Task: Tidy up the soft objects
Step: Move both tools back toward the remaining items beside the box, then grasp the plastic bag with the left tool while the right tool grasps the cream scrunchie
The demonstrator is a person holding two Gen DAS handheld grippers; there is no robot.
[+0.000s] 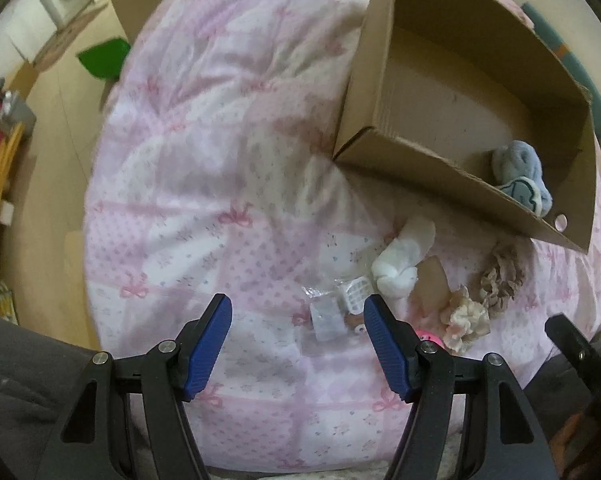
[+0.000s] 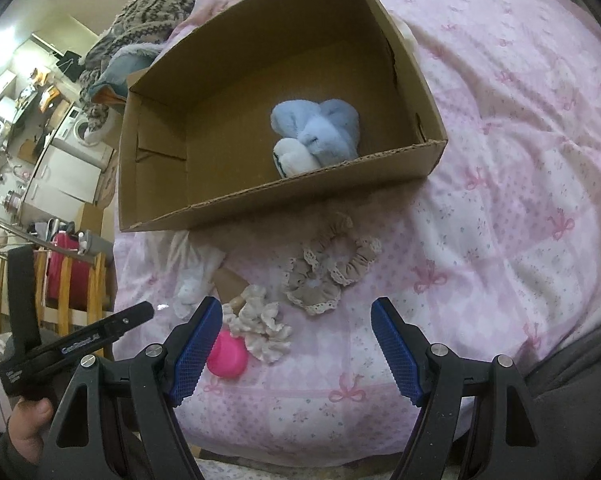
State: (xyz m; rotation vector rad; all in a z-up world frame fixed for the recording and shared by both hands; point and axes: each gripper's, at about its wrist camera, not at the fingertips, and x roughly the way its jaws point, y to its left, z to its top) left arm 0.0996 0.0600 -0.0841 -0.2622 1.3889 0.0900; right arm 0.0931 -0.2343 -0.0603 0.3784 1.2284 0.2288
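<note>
An open cardboard box (image 2: 228,200) lies on a pink quilt (image 2: 500,160) and holds a blue plush toy (image 2: 316,132); the box (image 1: 440,168) and toy (image 1: 520,176) also show in the left wrist view. In front of the box lie a beige lace scrunchie (image 2: 328,272), a cream scrunchie (image 2: 260,324), a white sock (image 1: 400,264) and a pink round object (image 2: 226,356). My left gripper (image 1: 298,312) is open and empty above the quilt, left of the sock. My right gripper (image 2: 296,312) is open and empty just before the scrunchies.
Small clear plastic packets (image 1: 328,316) and a white clip (image 1: 356,292) lie on the quilt between the left fingers. A brown card piece (image 2: 228,280) lies by the sock. Folded clothes (image 2: 140,28) are piled behind the box. The bed edge drops to the floor (image 1: 60,140) at left.
</note>
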